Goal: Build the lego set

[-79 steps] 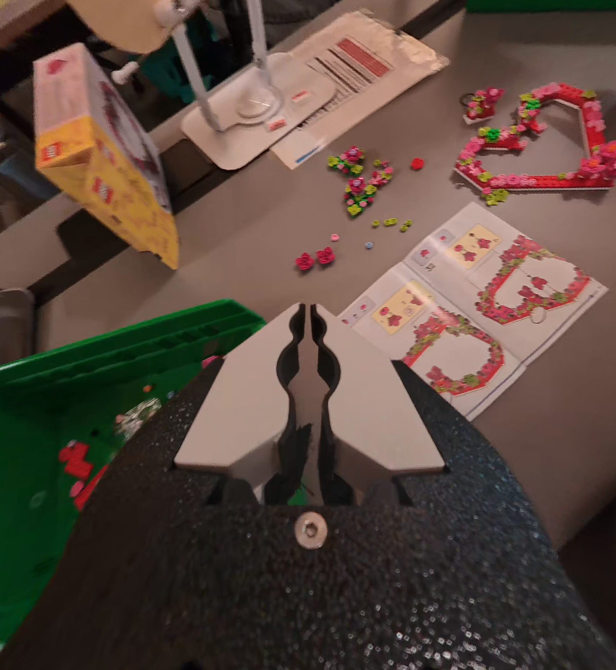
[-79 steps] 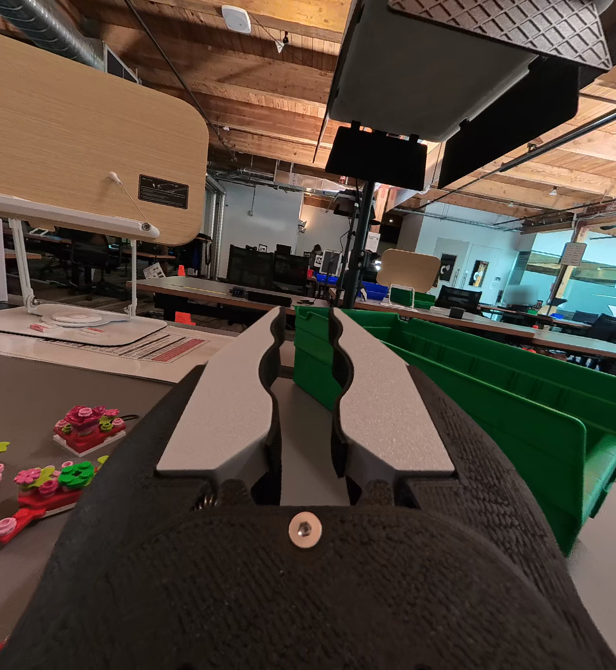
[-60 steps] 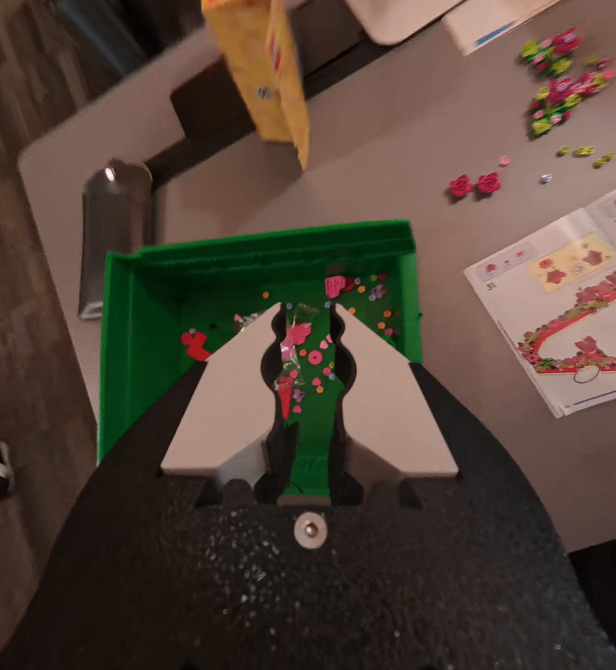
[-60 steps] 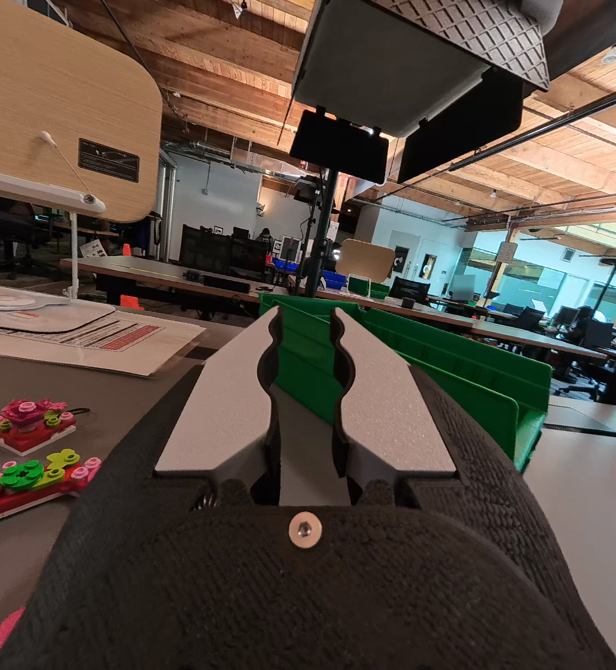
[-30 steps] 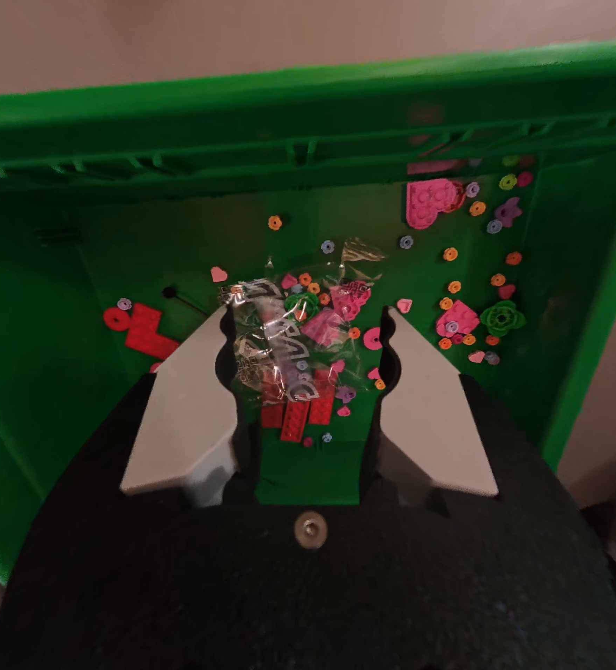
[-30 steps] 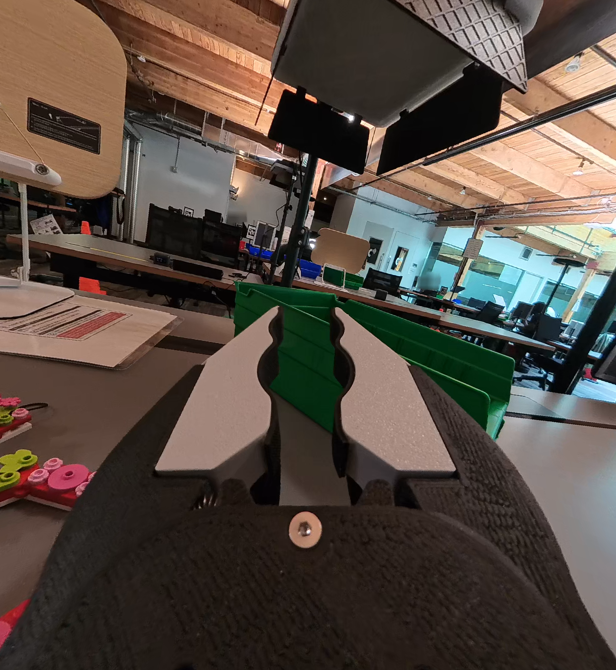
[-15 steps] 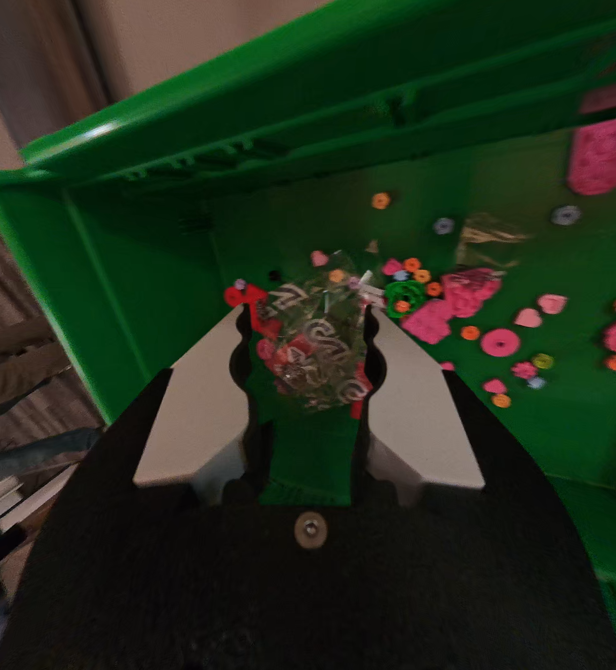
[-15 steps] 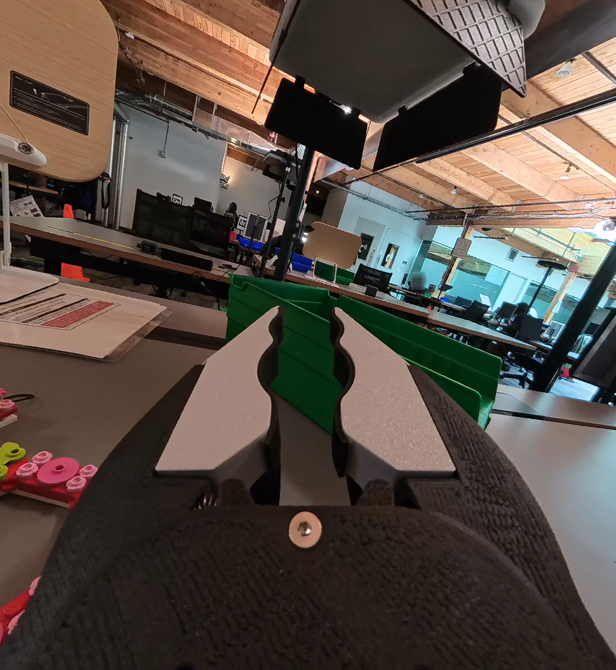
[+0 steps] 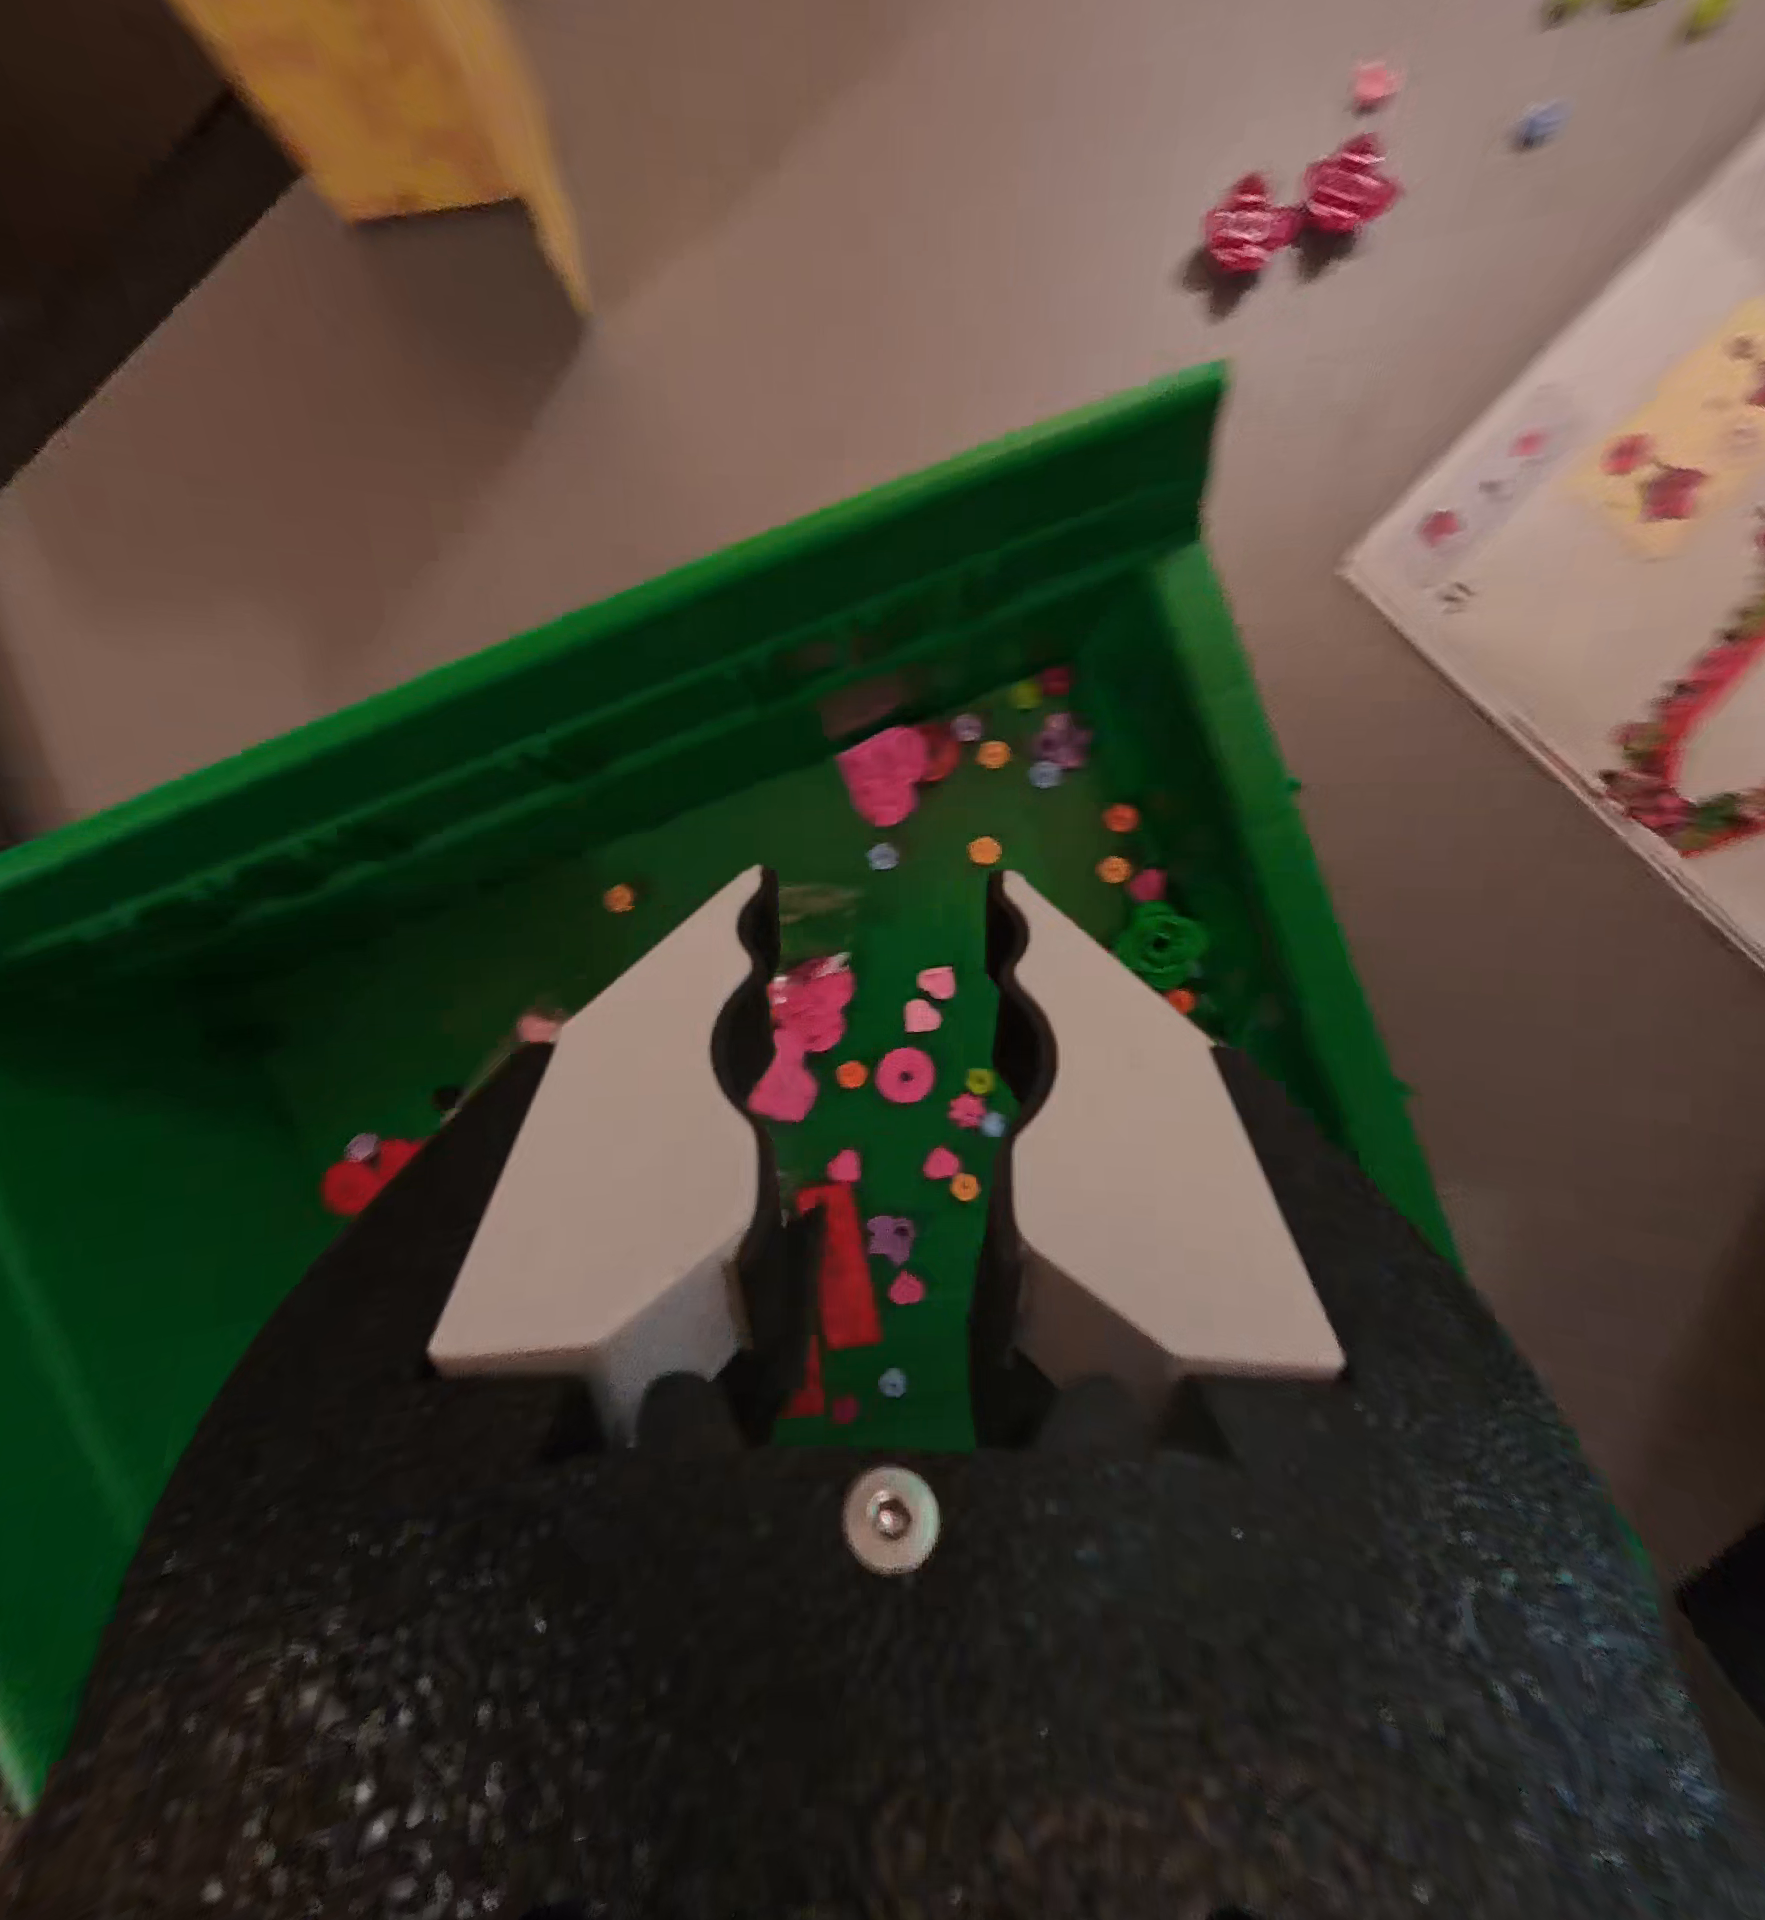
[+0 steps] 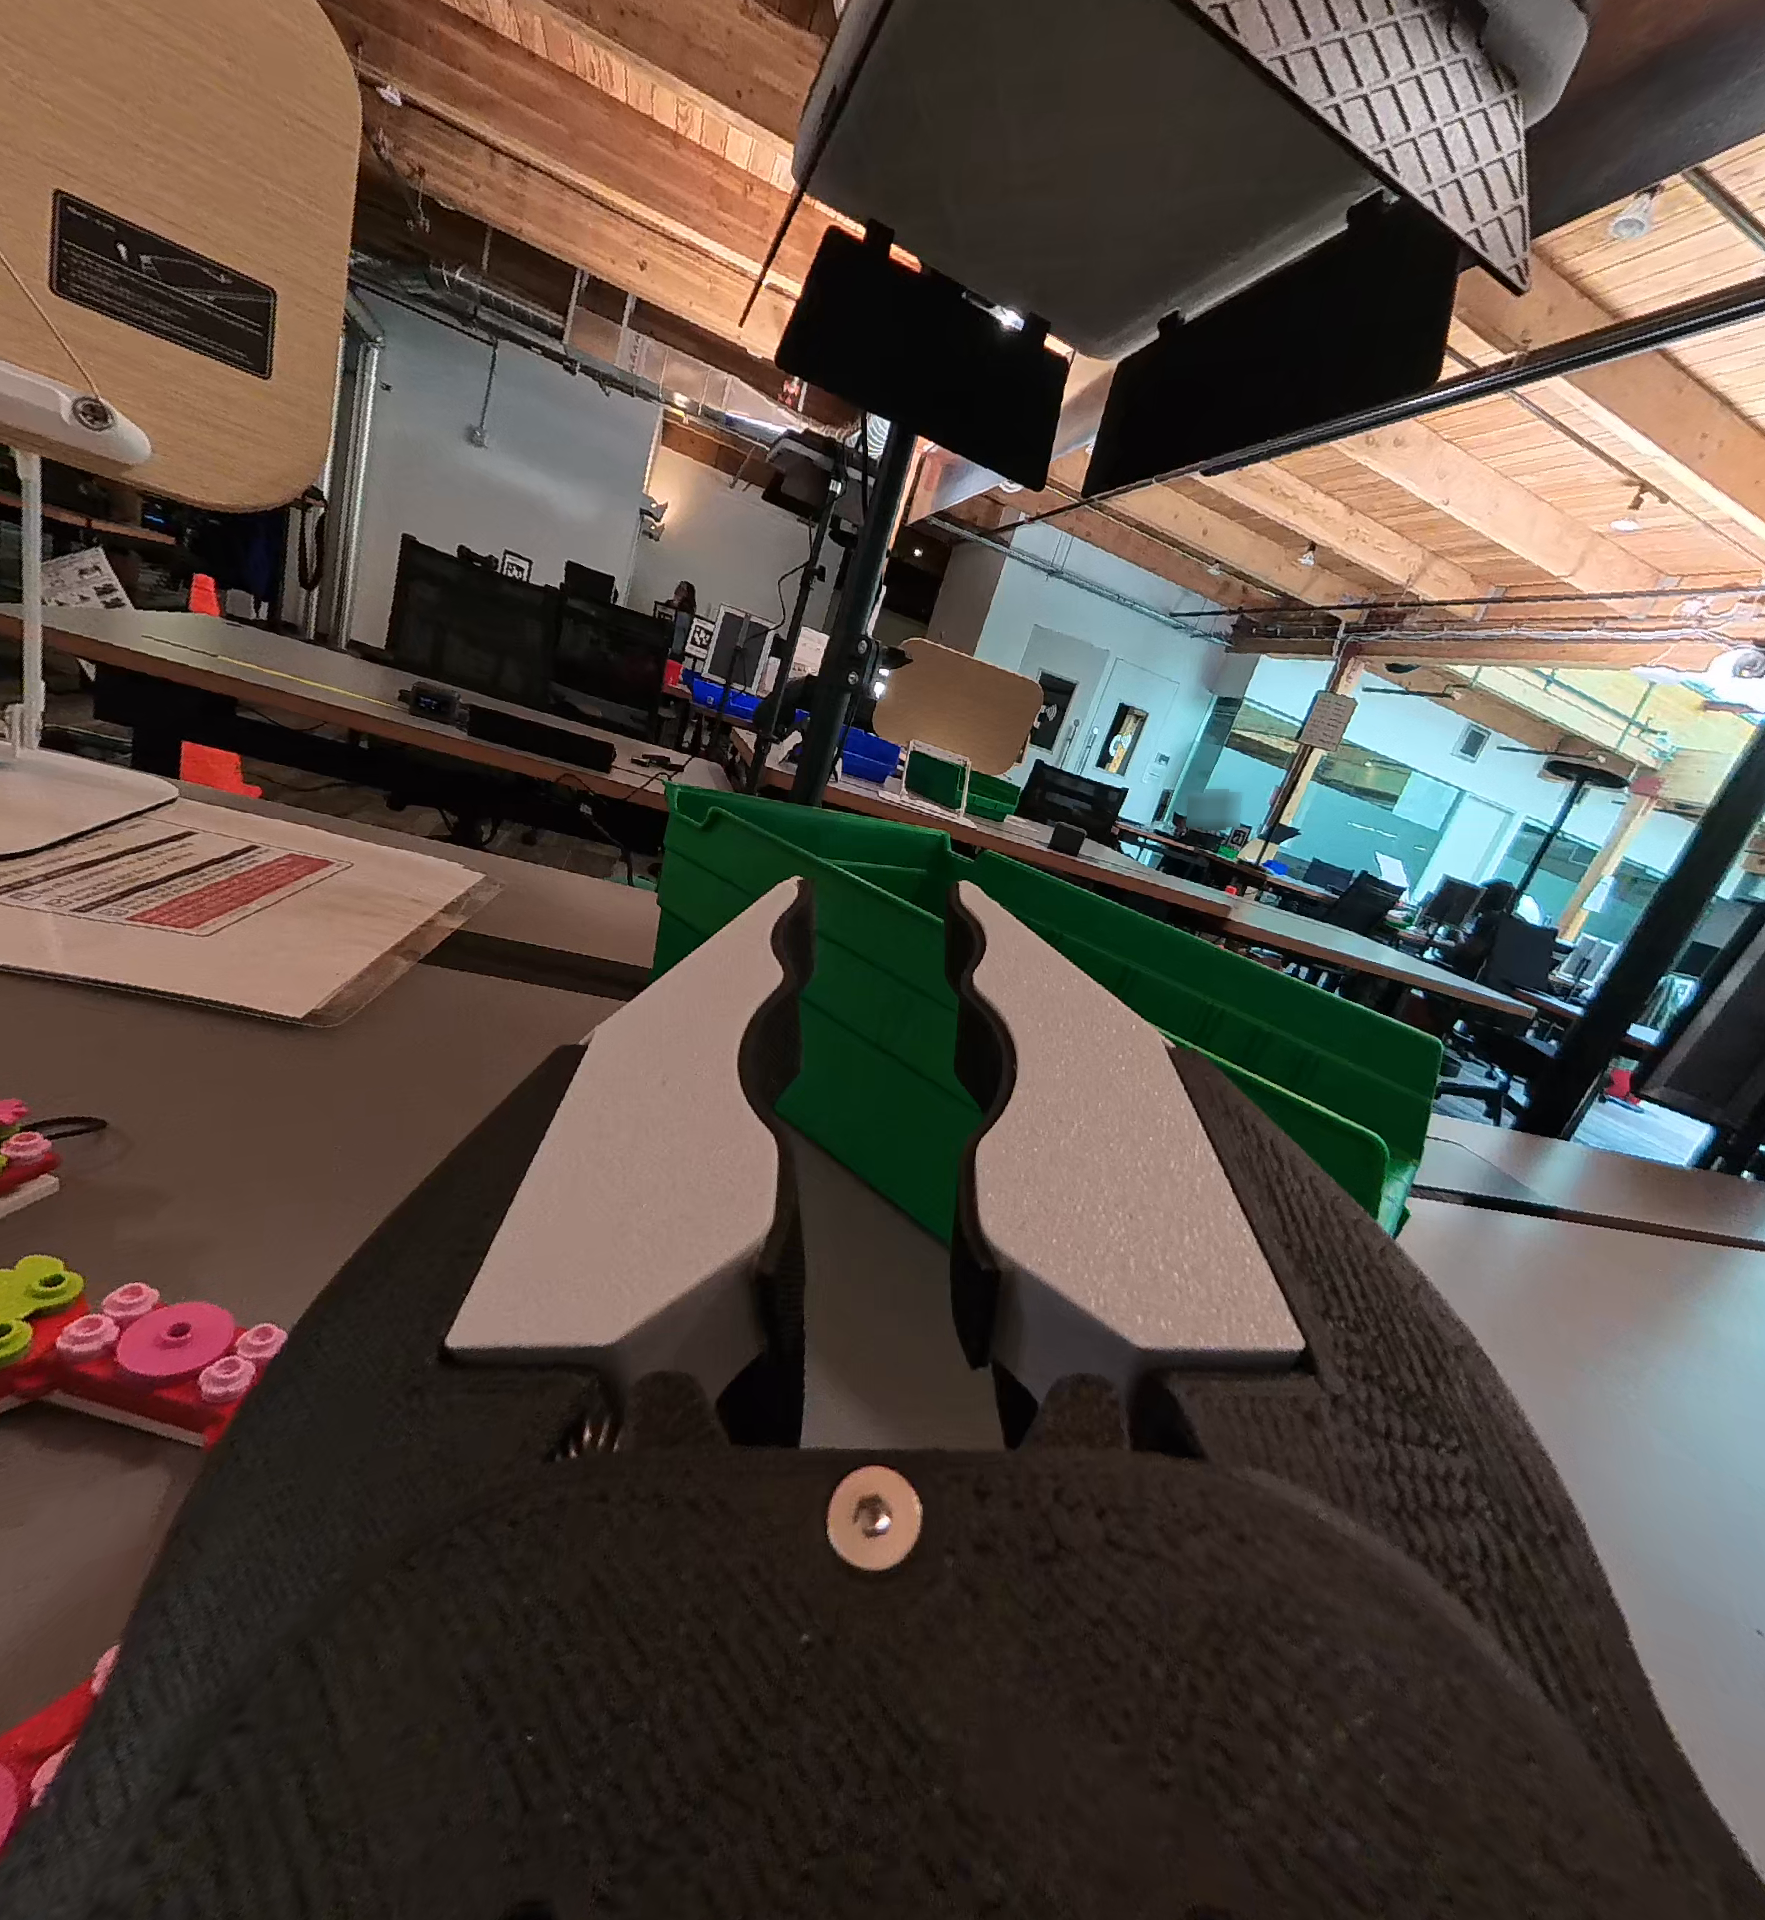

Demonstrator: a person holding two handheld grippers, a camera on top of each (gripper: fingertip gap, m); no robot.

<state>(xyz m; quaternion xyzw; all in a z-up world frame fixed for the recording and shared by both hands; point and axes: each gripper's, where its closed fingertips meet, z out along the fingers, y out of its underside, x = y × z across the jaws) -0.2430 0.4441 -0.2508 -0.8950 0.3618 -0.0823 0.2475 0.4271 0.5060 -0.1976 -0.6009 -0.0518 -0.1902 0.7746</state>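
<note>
My left gripper [image 9: 880, 894] is open and empty, hovering over a green bin [image 9: 587, 675]. On the bin floor lie several loose pieces: pink hearts [image 9: 883, 774], a pink ring [image 9: 904, 1075], small orange studs and a red plate [image 9: 842, 1283]. A bit of clear plastic bag [image 9: 816, 902] shows beside the left fingertip; the rest is hidden. The view is blurred. My right gripper [image 10: 878, 888] is slightly open and empty, low over the table. Red plates with pink and green flowers [image 10: 140, 1351] lie to its left.
An open instruction booklet [image 9: 1636, 582] lies right of the bin, with two dark red flowers [image 9: 1293, 208] beyond it. A yellow box [image 9: 410, 104] stands behind the bin. In the right wrist view a second green bin [image 10: 1065, 997] stands ahead and a laminated sheet [image 10: 182, 904] lies at left. The tips of one gripper are about 70 centimeters away from the tips of the other. My left gripper's tips are some 15 centimeters from the red plate [image 9: 842, 1283].
My left gripper has pulled up and back out of the bin and turned right. Its jaws have narrowed and the bag is no longer between them. The right gripper has barely moved.
</note>
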